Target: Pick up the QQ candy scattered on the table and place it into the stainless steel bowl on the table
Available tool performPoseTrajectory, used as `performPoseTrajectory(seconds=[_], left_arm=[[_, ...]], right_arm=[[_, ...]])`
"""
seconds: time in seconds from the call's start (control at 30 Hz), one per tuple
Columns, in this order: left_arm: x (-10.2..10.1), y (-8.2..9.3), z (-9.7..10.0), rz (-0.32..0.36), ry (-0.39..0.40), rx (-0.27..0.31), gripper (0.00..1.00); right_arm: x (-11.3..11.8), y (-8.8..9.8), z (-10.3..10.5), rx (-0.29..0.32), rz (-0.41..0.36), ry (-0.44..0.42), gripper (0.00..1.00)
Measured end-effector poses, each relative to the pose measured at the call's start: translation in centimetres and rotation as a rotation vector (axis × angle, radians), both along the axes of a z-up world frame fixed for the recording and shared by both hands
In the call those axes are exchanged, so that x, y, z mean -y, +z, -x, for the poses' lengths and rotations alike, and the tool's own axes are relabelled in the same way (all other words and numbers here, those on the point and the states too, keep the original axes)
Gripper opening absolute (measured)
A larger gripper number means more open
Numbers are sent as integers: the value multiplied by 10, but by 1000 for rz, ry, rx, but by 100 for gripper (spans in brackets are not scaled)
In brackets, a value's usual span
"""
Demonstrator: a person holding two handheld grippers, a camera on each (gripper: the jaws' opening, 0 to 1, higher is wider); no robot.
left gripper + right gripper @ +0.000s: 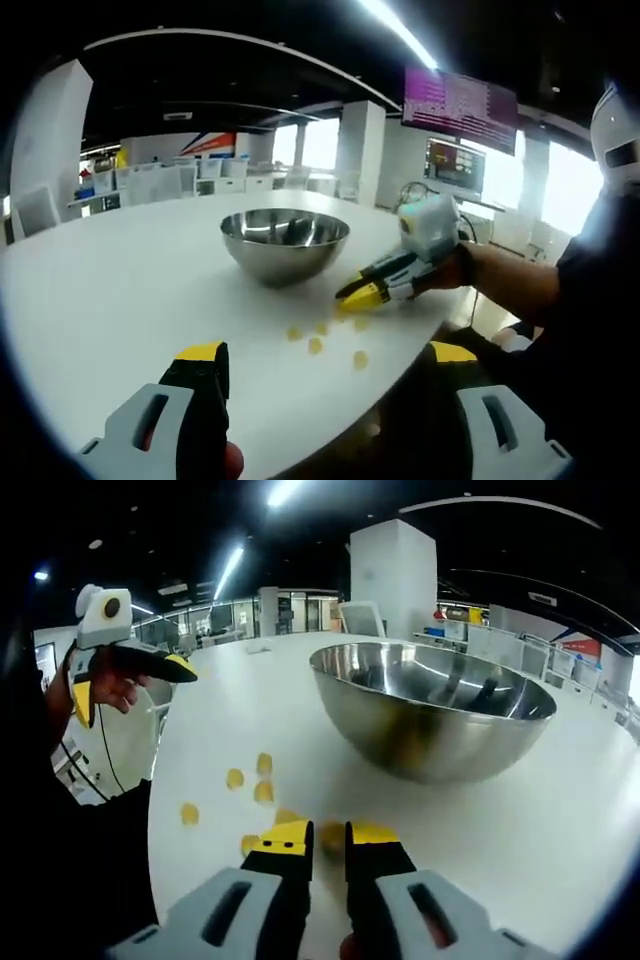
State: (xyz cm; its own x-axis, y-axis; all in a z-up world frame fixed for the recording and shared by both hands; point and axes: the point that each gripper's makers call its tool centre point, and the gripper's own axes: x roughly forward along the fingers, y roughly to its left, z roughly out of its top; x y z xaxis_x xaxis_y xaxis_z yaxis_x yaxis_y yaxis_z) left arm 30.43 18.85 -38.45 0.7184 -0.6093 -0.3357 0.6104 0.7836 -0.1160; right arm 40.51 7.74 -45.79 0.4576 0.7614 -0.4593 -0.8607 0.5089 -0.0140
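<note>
Right tool [329,842] down on table [560,810], jaws nearly together on a QQ candy [331,834], steel bowl [432,712] just ahead; left tool [325,352] raised, jaws wide apart; risk: soft candy squirting free if pinched off-centre.

bowl [285,243], candies [325,340] — right gripper [362,293] perhaps touching

This is a big open-plan office or demo hall. Long strip lights [400,30] run across a dark ceiling, a thick white pillar [392,575] rises mid-room, and wall screens [460,105] glow with text near bright windows [572,185]. Rows of white desks and chairs [160,183] fill the far side behind a broad round white table [110,290], with glass partitions [300,612] beyond.
</note>
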Motion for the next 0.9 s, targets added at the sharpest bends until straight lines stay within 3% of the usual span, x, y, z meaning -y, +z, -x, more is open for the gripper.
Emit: performPoseTrajectory(seconds=[0.63, 0.9], left_arm=[[4, 4, 3, 8, -6, 3, 80], [8, 5, 3, 2, -13, 6, 80]], right_arm=[[2, -1, -2, -1, -14, -5, 8], [7, 19, 7, 24, -26, 3, 8]])
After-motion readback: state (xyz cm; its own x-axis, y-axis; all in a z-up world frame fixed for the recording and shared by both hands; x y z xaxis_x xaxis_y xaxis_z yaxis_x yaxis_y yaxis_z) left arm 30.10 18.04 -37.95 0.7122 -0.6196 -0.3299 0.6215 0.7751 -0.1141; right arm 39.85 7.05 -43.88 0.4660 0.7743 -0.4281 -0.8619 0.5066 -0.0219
